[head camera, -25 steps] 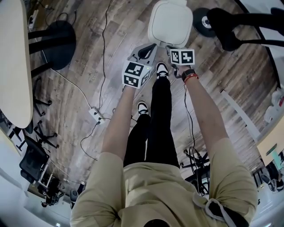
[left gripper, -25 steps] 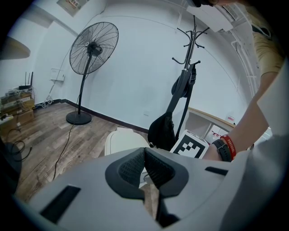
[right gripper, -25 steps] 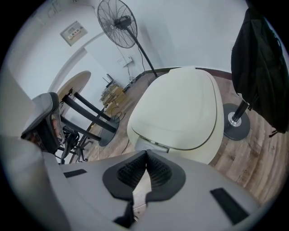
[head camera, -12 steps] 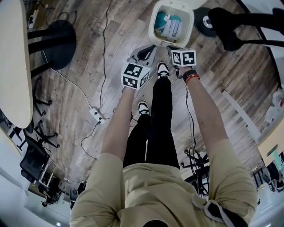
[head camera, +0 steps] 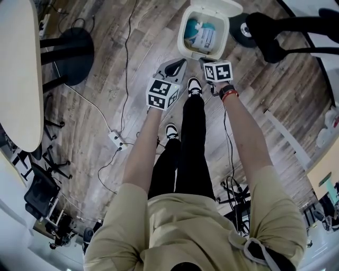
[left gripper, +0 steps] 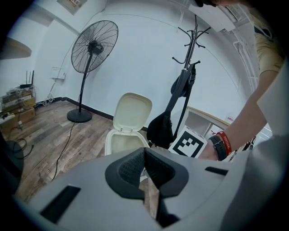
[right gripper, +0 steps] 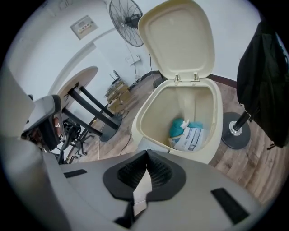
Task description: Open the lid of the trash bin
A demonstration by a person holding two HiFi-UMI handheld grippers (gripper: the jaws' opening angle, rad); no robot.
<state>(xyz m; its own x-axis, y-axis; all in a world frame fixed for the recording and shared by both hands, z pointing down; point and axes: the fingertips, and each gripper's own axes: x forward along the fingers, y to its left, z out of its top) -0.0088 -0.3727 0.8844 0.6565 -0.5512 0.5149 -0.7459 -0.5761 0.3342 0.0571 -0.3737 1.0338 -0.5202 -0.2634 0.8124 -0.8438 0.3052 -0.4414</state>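
Observation:
A cream trash bin (head camera: pixel 184 46) stands on the wooden floor ahead of my feet, its lid (head camera: pixel 221 6) swung up and back. Blue and white rubbish (head camera: pixel 201 33) lies inside. In the right gripper view the bin's rim (right gripper: pixel 143 118) is close in front, with the lid (right gripper: pixel 178 38) upright behind it. The left gripper view shows the bin (left gripper: pixel 118 140) further off. My left gripper (head camera: pixel 176 63) and right gripper (head camera: pixel 204 60) hover just short of the bin, both shut and holding nothing. One shoe (head camera: pixel 194 84) is planted at the bin's foot.
A coat stand's round base (head camera: pixel 243 26) and a hanging black bag (left gripper: pixel 162 128) sit right of the bin. A standing fan (left gripper: pixel 92 49) is beyond it. A pale table (head camera: pixel 18 69), a black chair base (head camera: pixel 71 45) and a power strip (head camera: pixel 115 138) with cables lie to the left.
The bin's lid was down one second ago, then lifted, and now stands fully upright with the rubbish showing. Both grippers stayed almost where they were.

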